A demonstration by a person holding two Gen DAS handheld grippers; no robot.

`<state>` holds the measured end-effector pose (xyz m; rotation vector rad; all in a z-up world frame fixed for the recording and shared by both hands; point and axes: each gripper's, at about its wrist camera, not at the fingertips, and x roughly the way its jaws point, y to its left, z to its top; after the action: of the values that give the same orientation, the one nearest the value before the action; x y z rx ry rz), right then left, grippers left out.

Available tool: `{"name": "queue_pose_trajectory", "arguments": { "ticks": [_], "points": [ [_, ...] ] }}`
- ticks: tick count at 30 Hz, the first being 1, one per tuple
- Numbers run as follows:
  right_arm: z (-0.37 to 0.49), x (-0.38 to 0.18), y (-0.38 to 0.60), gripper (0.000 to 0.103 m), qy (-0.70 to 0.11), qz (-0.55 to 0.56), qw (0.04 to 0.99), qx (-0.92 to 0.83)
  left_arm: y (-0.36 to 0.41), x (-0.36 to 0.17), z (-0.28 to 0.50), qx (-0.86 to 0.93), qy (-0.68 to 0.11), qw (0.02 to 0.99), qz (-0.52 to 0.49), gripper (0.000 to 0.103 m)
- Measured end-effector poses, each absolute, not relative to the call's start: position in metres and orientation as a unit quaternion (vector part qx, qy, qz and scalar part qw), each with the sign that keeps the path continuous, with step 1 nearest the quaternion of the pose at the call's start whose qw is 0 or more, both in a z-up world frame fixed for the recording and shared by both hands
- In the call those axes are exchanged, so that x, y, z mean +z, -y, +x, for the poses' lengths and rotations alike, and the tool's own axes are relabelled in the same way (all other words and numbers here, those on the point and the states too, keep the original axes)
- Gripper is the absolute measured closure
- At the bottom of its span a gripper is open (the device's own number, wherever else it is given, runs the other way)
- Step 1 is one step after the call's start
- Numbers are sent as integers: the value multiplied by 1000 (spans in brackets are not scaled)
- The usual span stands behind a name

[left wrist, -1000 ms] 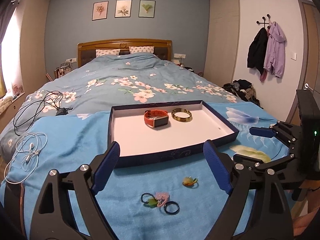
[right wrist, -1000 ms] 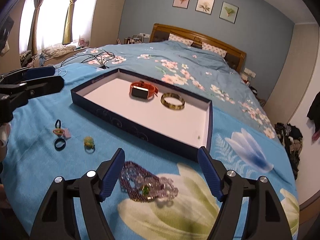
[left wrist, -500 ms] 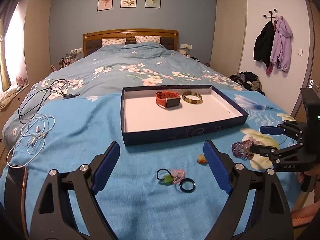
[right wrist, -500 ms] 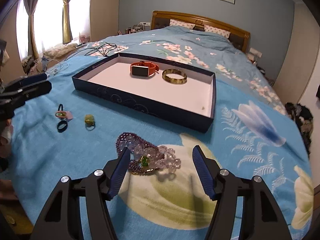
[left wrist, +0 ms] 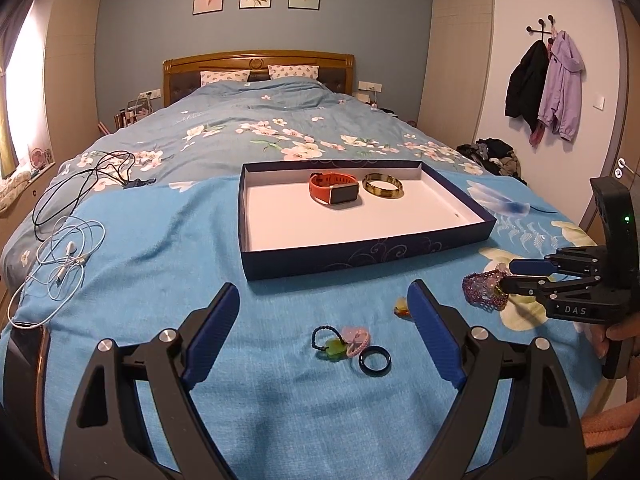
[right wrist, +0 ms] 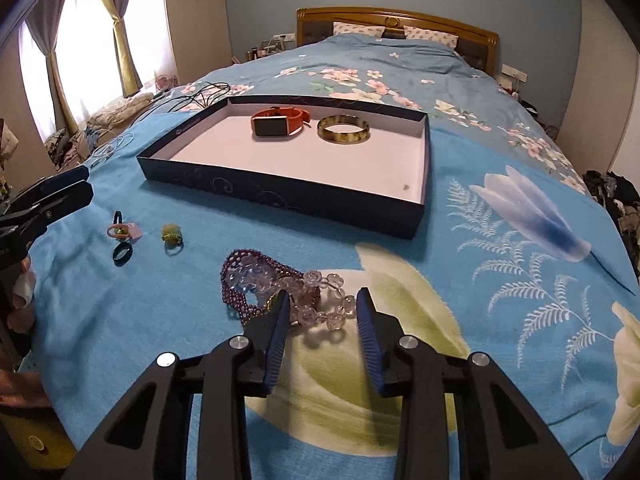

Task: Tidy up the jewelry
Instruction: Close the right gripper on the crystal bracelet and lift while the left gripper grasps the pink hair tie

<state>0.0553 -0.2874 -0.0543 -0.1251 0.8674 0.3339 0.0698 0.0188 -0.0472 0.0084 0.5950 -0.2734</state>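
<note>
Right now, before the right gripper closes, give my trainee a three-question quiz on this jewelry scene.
1. True or false: the navy tray already holds the orange smartwatch and the gold bangle.
2. What lies between the right gripper fingers? A) black ring B) beaded bracelets C) white earphones
3. Fill in: the left gripper is ____ and holds nothing.

Key: 1 true; 2 B; 3 open.

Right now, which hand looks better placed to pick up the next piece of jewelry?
Right. The right gripper already straddles the bead bracelets, its jaws partly closed around them. The left gripper hangs open above the rings.
</note>
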Motion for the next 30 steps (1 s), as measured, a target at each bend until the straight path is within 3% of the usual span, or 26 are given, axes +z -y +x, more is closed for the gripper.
{"name": "queue_pose_trajectory", "arguments": {
  "ticks": [1, 24, 29, 30],
  "points": [
    [55, -54, 287, 81, -419, -60, 891, 164, -19, -47, 70, -134, -293, 947, 5, 18],
    [46, 9, 287, 83, -330, -9, 918, 218, -9, -52, 63, -178, -305, 935, 33, 18],
    [44, 15, 285, 83, -322, -8, 920, 224, -2, -58, 65, -192, -325, 925, 49, 24],
    [45, 15, 284, 83, -323, -8, 920, 224, -2, -59, 66, -194, -330, 922, 51, 29]
  ]
}}
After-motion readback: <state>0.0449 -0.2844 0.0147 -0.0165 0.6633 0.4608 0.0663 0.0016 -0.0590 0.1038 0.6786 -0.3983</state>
